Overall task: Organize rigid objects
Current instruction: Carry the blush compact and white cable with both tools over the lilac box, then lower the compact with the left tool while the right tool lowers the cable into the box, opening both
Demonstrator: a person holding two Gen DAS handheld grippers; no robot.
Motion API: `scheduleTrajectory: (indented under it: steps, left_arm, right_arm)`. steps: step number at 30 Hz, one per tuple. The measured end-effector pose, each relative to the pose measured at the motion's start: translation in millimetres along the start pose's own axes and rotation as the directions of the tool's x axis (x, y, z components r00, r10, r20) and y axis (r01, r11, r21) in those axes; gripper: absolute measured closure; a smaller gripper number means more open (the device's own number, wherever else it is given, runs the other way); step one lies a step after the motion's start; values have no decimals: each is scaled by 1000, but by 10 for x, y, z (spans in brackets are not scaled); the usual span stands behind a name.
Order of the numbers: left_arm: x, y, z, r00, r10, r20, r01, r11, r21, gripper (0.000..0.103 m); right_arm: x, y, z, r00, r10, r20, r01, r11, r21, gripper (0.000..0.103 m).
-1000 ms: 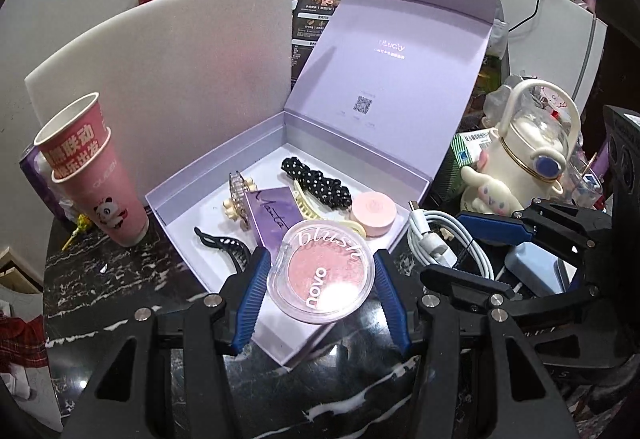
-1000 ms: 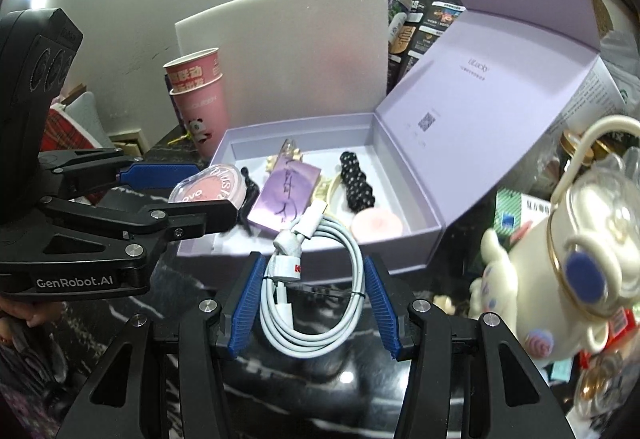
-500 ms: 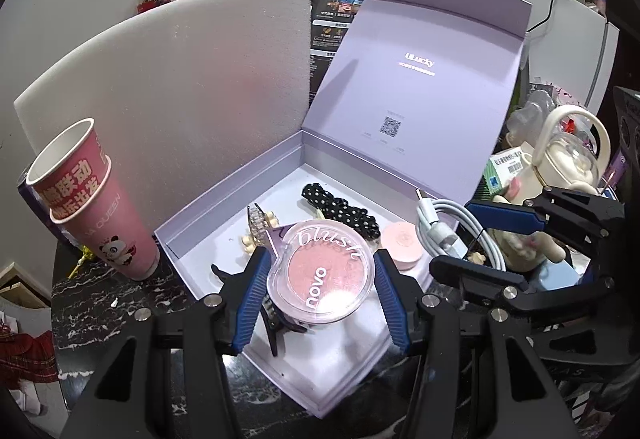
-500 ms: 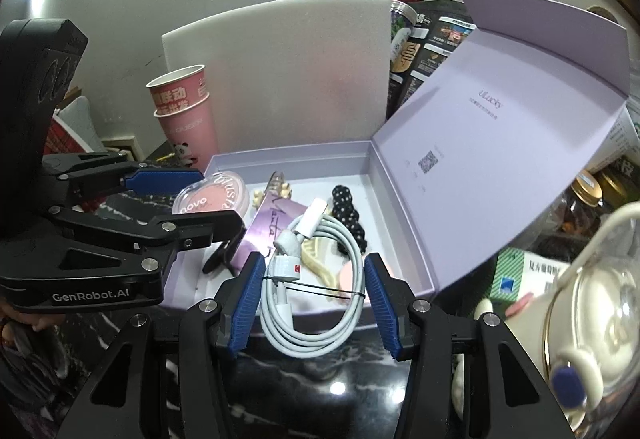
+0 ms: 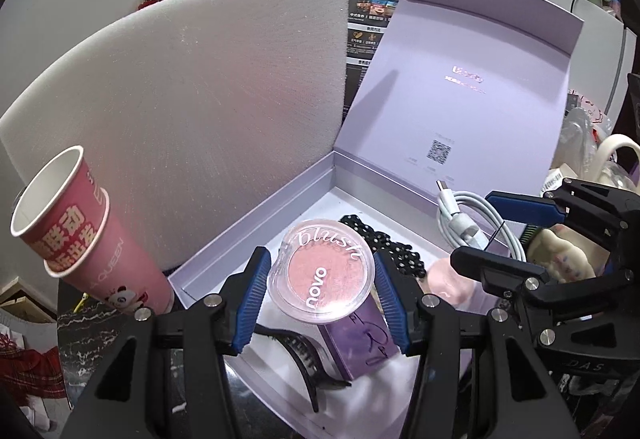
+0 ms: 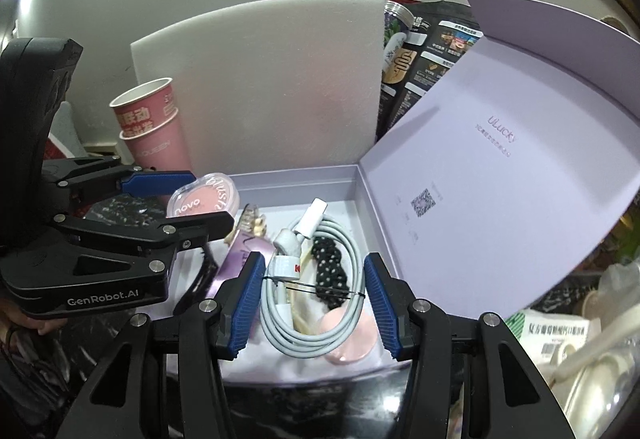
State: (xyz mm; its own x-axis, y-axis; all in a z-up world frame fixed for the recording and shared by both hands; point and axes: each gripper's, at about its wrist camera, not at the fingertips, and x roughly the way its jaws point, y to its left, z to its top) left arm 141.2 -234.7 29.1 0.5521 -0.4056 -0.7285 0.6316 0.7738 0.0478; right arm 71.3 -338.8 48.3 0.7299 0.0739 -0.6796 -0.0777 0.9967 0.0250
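My left gripper [image 5: 320, 293] is shut on a round clear blush compact [image 5: 322, 275] and holds it above the open lilac box [image 5: 256, 215]. My right gripper [image 6: 310, 299] is shut on a coiled white charging cable [image 6: 312, 279] and holds it above the same box [image 6: 304, 179]. Inside the box lie a black dotted hair clip [image 6: 330, 265], a purple palette [image 5: 360, 343], a black claw clip [image 5: 304, 357], a pink round case [image 6: 352, 335] and a pearl clip [image 6: 254, 225]. The compact also shows in the right wrist view [image 6: 202, 199], and the cable in the left wrist view [image 5: 472, 225].
The box lid [image 6: 500, 167] stands open at the right. A white foam board [image 5: 192, 111] stands behind the box. Stacked pink paper cups [image 5: 80, 231] stand left of it. A cream teapot [image 5: 560, 251] and clutter sit at the right on the dark marble table [image 5: 116, 323].
Both grippers have moved forward over the box with their objects still held. The box and lid loom larger in both views.
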Motion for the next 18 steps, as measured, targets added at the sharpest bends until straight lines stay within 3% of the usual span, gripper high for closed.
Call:
scheduleTrajectory:
  steps: [18]
  left_arm:
    - [591,170,136,997,-9,-79,8,1000,-18,51]
  right_arm:
    - [509,-101,191,997,-42,-71,42,999,-4,52]
